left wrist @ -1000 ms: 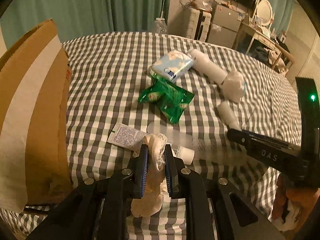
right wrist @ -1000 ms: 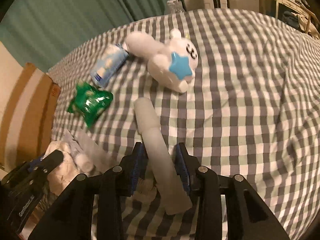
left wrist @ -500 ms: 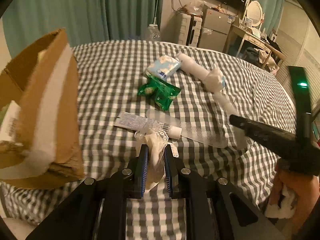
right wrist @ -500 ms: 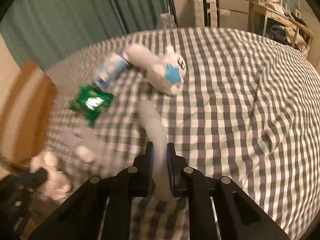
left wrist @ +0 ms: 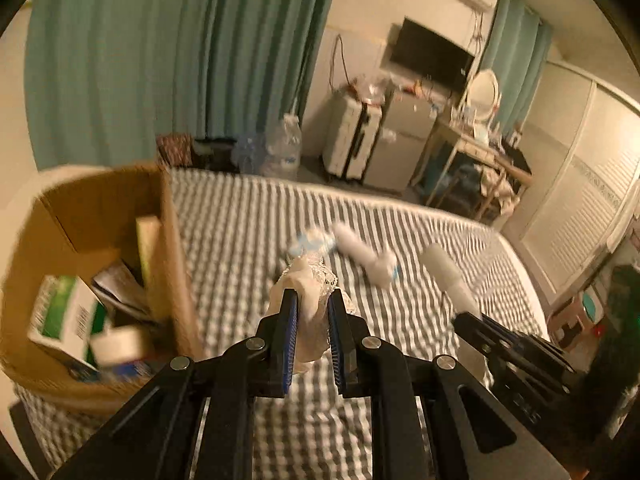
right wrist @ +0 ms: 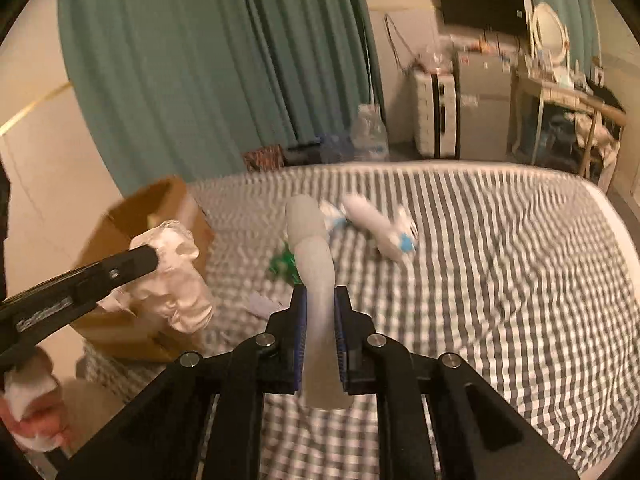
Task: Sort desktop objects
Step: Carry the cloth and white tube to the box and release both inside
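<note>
We've lifted both catches off the bed [right wrist: 500,248]: left claw [left wrist: 313,314] pinches the lacy cloth [left wrist: 308,280], right claw [right wrist: 320,312], just closed, clamps the pale tube [right wrist: 314,256]; box [left wrist: 100,200] at ten o'clock comes next.

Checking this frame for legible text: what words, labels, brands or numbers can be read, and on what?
No text reads with certainty.
Left gripper: white lettering on its side, too blurred to read.
Green and white box in the cardboard box: a barcode and print, too blurred to read.
White tube in the right gripper: no print visible.
</note>
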Tool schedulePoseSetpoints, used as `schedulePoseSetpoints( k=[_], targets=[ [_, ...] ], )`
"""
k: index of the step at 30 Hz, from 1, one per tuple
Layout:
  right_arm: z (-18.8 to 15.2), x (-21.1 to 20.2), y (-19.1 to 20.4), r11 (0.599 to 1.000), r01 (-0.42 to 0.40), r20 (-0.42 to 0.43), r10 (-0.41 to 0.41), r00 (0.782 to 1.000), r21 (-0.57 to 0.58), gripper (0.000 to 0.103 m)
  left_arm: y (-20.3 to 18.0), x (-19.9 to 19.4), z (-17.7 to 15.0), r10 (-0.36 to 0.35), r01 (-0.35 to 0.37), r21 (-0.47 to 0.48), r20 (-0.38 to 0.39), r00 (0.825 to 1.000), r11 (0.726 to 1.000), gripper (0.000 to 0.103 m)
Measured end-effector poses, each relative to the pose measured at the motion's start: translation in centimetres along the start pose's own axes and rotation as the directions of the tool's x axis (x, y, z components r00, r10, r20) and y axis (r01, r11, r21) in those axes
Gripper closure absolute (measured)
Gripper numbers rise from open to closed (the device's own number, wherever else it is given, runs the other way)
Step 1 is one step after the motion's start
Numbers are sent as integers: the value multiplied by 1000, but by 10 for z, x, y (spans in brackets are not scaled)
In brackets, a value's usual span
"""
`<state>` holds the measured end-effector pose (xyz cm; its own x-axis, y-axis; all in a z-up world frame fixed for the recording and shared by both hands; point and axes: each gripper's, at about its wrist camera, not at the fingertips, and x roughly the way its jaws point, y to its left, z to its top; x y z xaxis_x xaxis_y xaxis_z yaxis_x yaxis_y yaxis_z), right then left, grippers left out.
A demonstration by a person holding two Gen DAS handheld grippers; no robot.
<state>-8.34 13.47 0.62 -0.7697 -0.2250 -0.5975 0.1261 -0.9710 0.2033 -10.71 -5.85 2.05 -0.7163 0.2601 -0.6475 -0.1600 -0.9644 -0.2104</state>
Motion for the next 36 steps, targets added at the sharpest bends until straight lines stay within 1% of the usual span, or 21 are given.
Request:
schedulePoseSetpoints(
  k=[3,5,7,8,10,12,14,16,17,19,21,23,25,27,28,30,31,33,34,35,36],
  targets=[
    [17,-7,34,998,-64,22,64,998,-13,91,17,-15,15,16,-16,-2,21,1000,1000,88],
    [26,-7,62,993,-103,30,104,994,-53,90,32,-22,25,39,-39,0,22,999,999,88],
    [33,-3,90,989,-109,25,112,993,-97,90,53,-28,36,67,-67,-12,13,998,998,88],
    [36,-1,105,988,-101,35,106,994,-114,90,67,-32,44,85,-85,-20,10,996,996,88],
    [41,0,130,987,-106,61,115,992,-124,90,85,-41,50,105,-104,-20,11,994,994,88],
    [47,5,150,986,-121,51,128,991,-117,90,107,-46,57,115,-115,12,-21,993,993,88],
    [52,15,175,984,-142,17,144,989,-108,89,125,-51,56,114,-113,6,-43,993,994,88],
    [49,24,193,978,-182,-16,181,983,-99,88,149,-53,51,112,-112,-4,-48,993,994,88],
    [46,30,201,978,-184,-34,182,983,-101,88,160,-52,48,115,-115,0,-52,992,993,88],
    [37,44,217,979,-161,-75,152,985,-122,88,173,-48,41,111,-111,13,-67,992,994,88],
    [31,55,226,978,-152,-107,137,985,-142,87,186,-44,35,111,-110,14,-62,992,994,88],
    [25,68,237,978,-115,-139,92,986,-176,87,198,-37,30,100,-101,-2,-67,993,995,88],
    [17,78,246,974,-57,-152,24,988,-219,87,207,-30,25,74,-77,-37,-82,994,996,88],
    [12,83,250,971,-30,-161,-9,987,-237,87,208,-28,22,37,-42,-66,-78,996,997,88],
    [8,83,255,968,-24,-166,-18,986,-248,87,209,-28,21,24,-28,-64,-73,997,998,88],
    [3,89,267,960,-1,-167,-48,985,-280,87,207,-27,20,38,-41,-47,-62,997,998,88],
    [2,92,270,958,5,-168,-56,984,-288,86,208,-24,21,56,-58,-37,-66,996,998,86],
    [3,98,277,955,14,-155,-63,986,-295,80,212,-21,21,68,-72,-45,-81,994,996,76],
    [4,98,278,955,29,-143,-74,987,-296,73,214,-19,22,62,-67,-59,-88,994,996,51],
    [5,98,280,952,56,-126,-98,987,-300,48,219,-19,22,74,-81,-77,-90,993,994,17],
    [6,96,282,947,93,-96,-128,987,-308,26,224,-20,22,132,-140,-101,-80,988,985,5]
  ],
)
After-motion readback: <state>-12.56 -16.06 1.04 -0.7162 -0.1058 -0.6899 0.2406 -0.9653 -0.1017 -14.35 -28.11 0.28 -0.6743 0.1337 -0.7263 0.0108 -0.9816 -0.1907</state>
